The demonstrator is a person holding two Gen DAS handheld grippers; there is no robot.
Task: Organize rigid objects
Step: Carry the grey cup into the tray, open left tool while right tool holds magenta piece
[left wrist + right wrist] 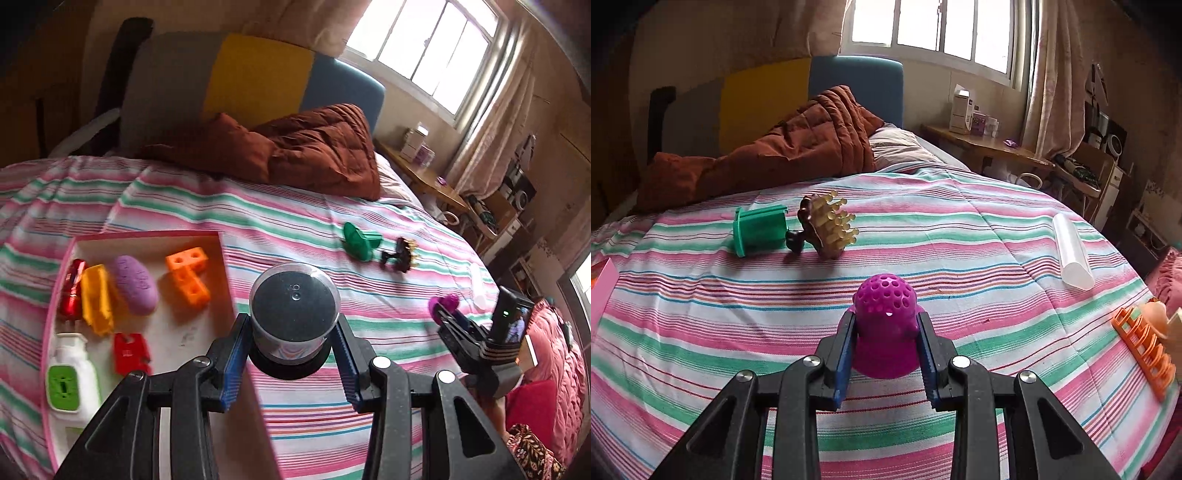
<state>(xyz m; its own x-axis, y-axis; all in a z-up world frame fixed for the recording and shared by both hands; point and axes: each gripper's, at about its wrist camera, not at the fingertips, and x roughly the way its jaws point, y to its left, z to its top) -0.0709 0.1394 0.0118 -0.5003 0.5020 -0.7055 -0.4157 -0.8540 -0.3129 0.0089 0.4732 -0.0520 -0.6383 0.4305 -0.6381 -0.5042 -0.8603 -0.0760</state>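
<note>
Round clear-lidded black jar (293,310) clamped in left gripper (293,332), held above the striped bedspread (369,229) right at the edge of the pink box (147,236). Box holds orange block (186,275), purple oval (135,284), yellow piece (96,299), red pieces, white bottle (70,369). Right gripper (886,332) pinches magenta perforated toy (886,310) over bedspread. Green cup (759,229) and bristle brush (827,227) lie touching farther back; clear tube (1071,251) at right.

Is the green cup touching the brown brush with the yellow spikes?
Cannot tell. In the right wrist view the green cup lies beside the brown brush, its handle at the cup's end, but no clear gap or contact shows.
</note>
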